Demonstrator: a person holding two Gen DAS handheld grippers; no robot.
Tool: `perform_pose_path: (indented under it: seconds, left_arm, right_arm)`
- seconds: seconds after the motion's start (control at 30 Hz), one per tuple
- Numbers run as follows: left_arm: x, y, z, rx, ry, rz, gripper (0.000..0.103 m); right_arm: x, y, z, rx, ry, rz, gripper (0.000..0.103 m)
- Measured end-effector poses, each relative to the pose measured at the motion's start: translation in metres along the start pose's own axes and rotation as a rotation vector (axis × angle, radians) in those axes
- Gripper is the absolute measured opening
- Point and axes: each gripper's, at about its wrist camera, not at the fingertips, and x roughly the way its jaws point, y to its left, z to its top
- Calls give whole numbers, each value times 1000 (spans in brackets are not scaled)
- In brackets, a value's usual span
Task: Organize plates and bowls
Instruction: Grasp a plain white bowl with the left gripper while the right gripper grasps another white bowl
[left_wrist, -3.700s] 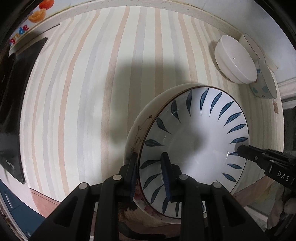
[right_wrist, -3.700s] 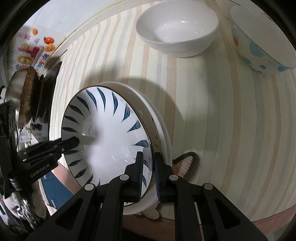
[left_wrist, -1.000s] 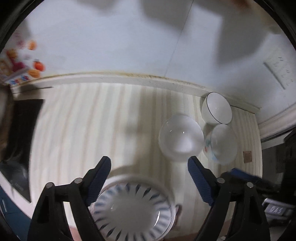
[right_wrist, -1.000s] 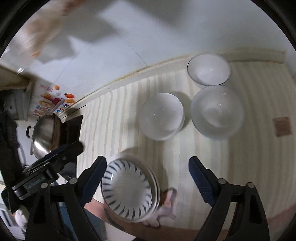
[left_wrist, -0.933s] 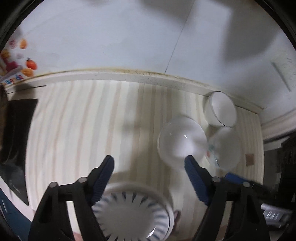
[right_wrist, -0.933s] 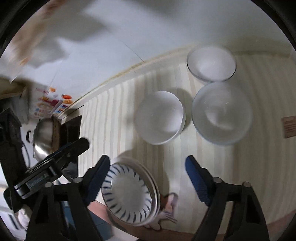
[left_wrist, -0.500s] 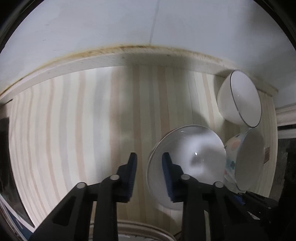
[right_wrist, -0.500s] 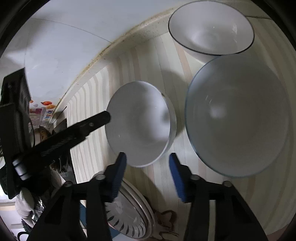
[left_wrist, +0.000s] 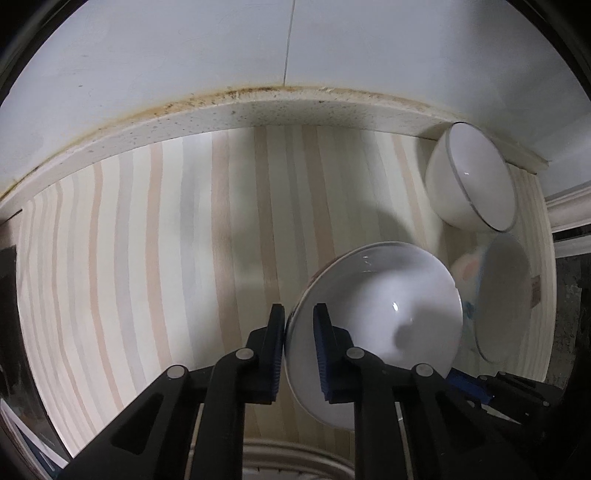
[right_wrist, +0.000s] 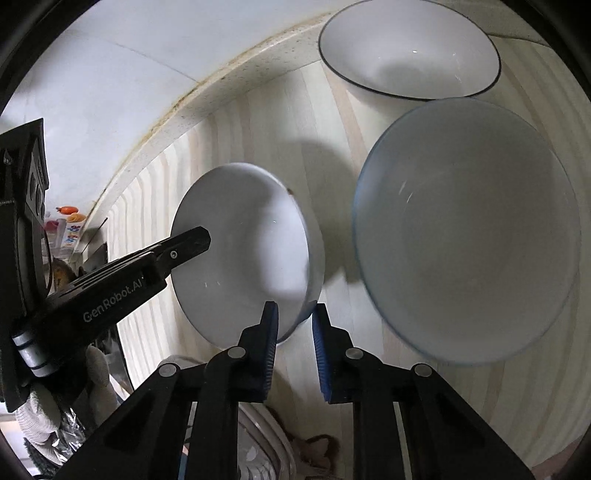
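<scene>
White bowl (left_wrist: 373, 332) is pinched on opposite rims by both claws, left claw (left_wrist: 298, 345) and right claw (right_wrist: 294, 341), jaws just closed nearly shut. Looks like the pick-up step; next is a level lift toward the bigger bowl (right_wrist: 469, 236) just right of the right claw.

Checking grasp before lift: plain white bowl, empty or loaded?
Empty. The plain white bowl shows a bare glossy inside in both wrist views; the left gripper and right gripper straddle opposite rims.

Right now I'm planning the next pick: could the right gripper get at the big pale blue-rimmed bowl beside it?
Probably not yet: the right gripper is shut on the white bowl. Otherwise the blue-rimmed bowl sits uncovered just beside it.
</scene>
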Motion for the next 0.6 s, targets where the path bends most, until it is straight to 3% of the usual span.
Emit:
perform_pose_path:
  seconds: [0.37,0.6]
  left_arm:
    - [-70,-27,-61,34,-79,-57,14]
    - [-59,-67,-97,77,-52,-95,14]
  right_arm:
    - [-56,-2,-57,-63,-25,21,21]
    - [-78,-39,-101,-36,-11,9,21]
